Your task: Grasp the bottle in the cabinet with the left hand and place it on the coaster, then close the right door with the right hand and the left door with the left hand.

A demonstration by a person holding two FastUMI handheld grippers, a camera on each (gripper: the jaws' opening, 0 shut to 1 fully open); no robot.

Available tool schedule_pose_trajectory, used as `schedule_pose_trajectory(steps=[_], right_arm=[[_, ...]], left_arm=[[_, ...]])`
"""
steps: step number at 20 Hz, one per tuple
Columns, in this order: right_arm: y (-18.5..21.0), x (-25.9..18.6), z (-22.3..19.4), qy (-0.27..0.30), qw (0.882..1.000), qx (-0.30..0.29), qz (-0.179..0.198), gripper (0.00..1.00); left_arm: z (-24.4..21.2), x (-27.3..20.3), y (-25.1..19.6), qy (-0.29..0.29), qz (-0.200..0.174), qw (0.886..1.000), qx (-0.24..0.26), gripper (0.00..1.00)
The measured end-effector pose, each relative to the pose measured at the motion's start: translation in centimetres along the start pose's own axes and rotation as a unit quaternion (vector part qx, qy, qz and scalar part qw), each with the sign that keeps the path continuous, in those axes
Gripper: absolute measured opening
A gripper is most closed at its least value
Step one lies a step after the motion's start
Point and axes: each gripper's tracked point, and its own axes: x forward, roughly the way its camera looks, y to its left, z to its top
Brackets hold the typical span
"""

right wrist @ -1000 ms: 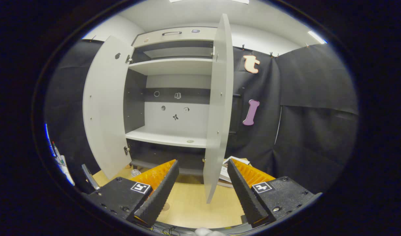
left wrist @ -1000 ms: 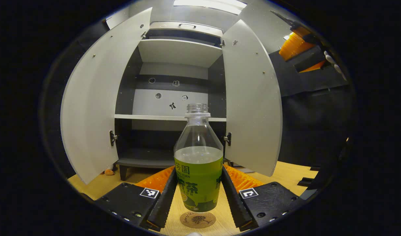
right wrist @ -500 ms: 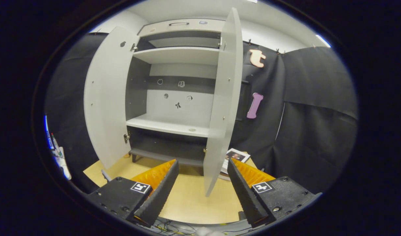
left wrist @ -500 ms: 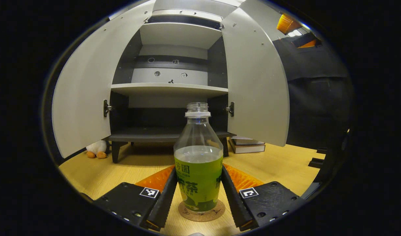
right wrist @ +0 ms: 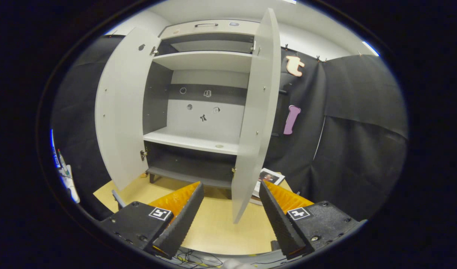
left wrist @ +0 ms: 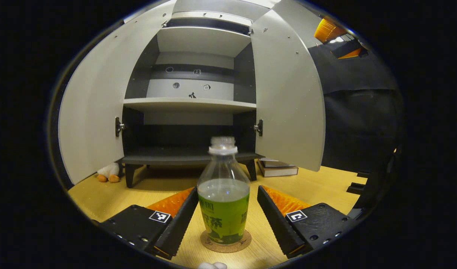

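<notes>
A clear bottle (left wrist: pixel 223 201) with a green label and no cap stands upright on a round cork coaster (left wrist: pixel 225 242) on the wooden table. My left gripper (left wrist: pixel 227 190) is open around it, with a gap between each finger and the bottle. Behind it the grey cabinet (left wrist: pixel 191 104) has its left door (left wrist: pixel 90 112) and right door (left wrist: pixel 288 93) swung wide. In the right gripper view my right gripper (right wrist: pixel 230 185) is open and holds nothing. It sits just in front of the right door (right wrist: pixel 256 112), seen nearly edge-on; the left door (right wrist: pixel 120 112) stands open too.
Stacked books (left wrist: pixel 277 168) lie on the table (left wrist: pixel 318 186) beside the cabinet's right foot, also seen as books (right wrist: pixel 267 178) past the door. A small plush toy (left wrist: pixel 108 172) sits by the left foot. Cables (right wrist: pixel 191 257) lie at the near table edge.
The bottle came down onto the coaster, and my left gripper opened and let go of it. My right gripper drifted slightly closer to the right door.
</notes>
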Motion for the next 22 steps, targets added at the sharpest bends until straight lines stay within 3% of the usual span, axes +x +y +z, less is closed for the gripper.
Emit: schedule_pose_trajectory(steps=[3,8,15,19,22], right_arm=[[-0.2,0.0,0.6,-0.009,1.000,0.005,-0.002,0.98],[0.3,-0.2,1.6,-0.024,1.000,0.011,0.008,0.98],[1.5,-0.6,4.4,-0.065,0.997,0.013,0.032,0.98],[0.5,-0.8,6.0,-0.084,0.995,0.029,0.033,0.98],[-2.3,-0.5,6.9,-0.099,0.994,0.035,0.015,0.98]], left_arm=[[5.2,-0.1,1.1,-0.027,0.013,1.000,0.002,0.96],[13.1,-1.3,3.0,-0.028,0.028,0.998,-0.042,0.96],[24.0,-4.5,8.0,-0.046,0.087,0.995,-0.023,0.96],[27.7,-7.8,10.4,-0.042,0.121,0.992,-0.013,0.96],[28.4,-11.1,12.1,-0.037,0.154,0.987,0.006,0.96]])
